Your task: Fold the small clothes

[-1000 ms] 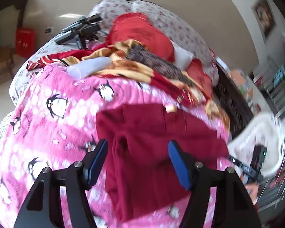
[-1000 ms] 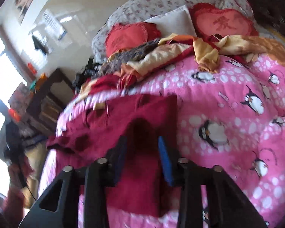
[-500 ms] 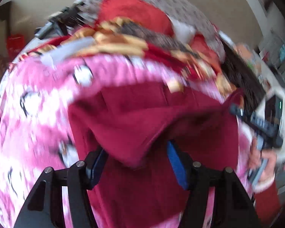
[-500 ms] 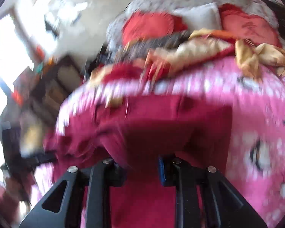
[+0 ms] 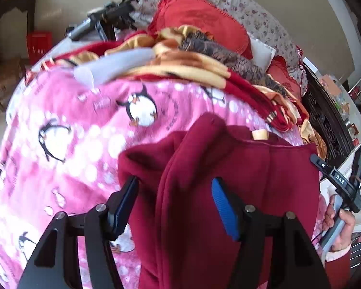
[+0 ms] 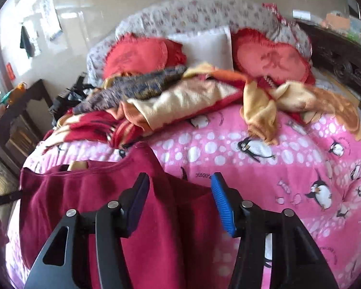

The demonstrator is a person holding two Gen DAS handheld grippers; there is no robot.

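the left gripper (image 5: 174, 202) is spread wide over a dark red garment (image 5: 228, 168), a raised fold of the cloth running up between its fingers (image 5: 222, 204) without either blue pad pressing on it. the right gripper (image 6: 178, 202) has just been opening: its fingers (image 6: 221, 202) now stand apart with the garment (image 6: 89, 192) lying loose below and between them, not pinched. in the left wrist view that gripper shows at the right edge, carried in a hand (image 5: 338, 226) with a red sleeve.

the garment lies on a pink blanket (image 6: 288, 168) printed with penguins and white spots, which covers the bed. one flap is folded across the middle, and a small tan label (image 5: 260, 134) sits at the far hem.

past the garment a rumpled red and yellow blanket (image 6: 180, 103) lies heaped across the bed, with a dark patterned cloth (image 6: 137, 89) on top. behind it are two red cushions (image 6: 134, 55) and a white pillow (image 6: 204, 45) against a flowered headboard (image 6: 192, 14). a dark carved wooden piece (image 5: 325, 125) stands beside the bed.
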